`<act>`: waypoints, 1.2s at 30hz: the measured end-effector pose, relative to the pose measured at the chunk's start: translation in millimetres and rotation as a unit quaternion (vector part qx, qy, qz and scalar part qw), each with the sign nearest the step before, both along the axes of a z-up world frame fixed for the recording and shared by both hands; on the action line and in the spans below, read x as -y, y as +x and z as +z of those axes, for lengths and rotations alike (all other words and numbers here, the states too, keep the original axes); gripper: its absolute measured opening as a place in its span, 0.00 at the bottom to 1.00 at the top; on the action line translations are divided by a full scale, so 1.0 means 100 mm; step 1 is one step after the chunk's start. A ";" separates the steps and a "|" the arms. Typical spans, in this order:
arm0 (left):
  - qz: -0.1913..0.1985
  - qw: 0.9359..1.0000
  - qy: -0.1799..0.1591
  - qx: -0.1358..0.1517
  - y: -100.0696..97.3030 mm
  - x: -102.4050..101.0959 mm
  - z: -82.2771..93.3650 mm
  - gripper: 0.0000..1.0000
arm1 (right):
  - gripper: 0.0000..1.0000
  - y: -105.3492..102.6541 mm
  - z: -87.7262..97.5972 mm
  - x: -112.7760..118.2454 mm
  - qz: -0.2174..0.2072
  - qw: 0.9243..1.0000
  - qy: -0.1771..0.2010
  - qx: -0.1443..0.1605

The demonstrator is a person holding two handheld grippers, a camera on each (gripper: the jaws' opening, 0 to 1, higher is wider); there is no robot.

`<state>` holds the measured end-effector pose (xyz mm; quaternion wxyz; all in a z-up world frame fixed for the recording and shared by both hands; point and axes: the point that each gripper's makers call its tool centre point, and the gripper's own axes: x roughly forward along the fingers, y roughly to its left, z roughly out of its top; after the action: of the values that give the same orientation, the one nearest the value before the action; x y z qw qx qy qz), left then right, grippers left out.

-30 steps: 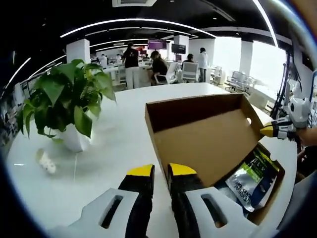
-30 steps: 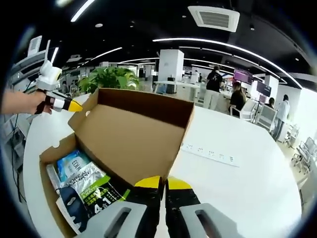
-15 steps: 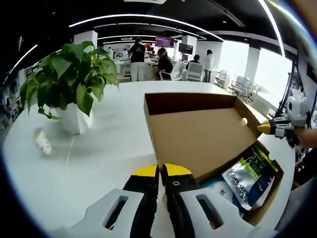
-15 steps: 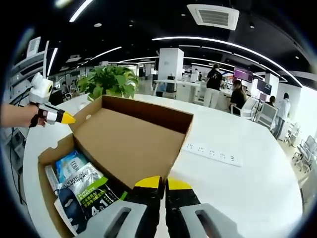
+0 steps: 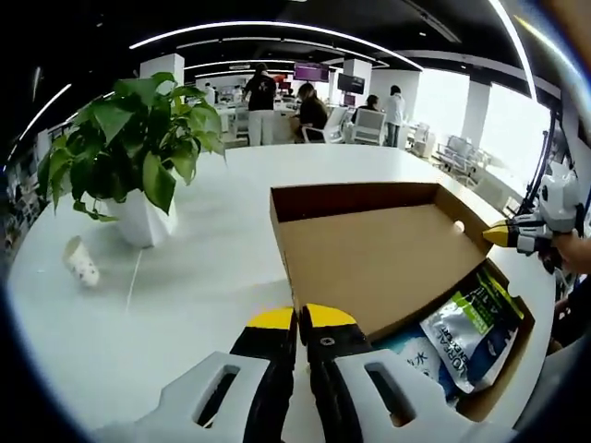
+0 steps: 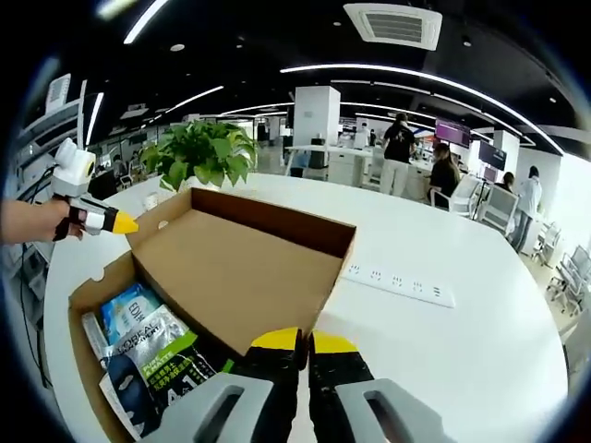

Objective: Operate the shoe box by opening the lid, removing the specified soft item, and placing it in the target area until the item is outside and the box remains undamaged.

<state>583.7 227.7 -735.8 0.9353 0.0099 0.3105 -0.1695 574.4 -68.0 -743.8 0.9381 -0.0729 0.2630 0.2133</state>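
White round table (image 5: 212, 268), bearing everything listed. Open cardboard shoe box (image 6: 97, 305) with lid (image 6: 235, 277) swung back, almost flat. Potted plant (image 5: 129, 171) beyond, well apart from box. Soft foil pouches (image 6: 152, 365) lying inside box, uncovered. Power strip (image 6: 397, 284) flat on table beside lid. Left gripper (image 5: 289, 321) and right gripper (image 6: 295, 343): yellow tips pressed together, empty. Small paper cup (image 5: 81, 263) on its side near plant.
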 end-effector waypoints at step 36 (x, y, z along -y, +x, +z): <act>0.013 0.999 0.018 -0.027 -0.05 0.00 -0.14 0.05 | 0.02 0.09 -0.11 -0.04 0.006 0.999 -0.004 -0.037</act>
<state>578.6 228.1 -749.6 0.9284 0.0183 0.3383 -0.1523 583.2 -64.2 -754.8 0.9263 -0.0700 0.2976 0.2200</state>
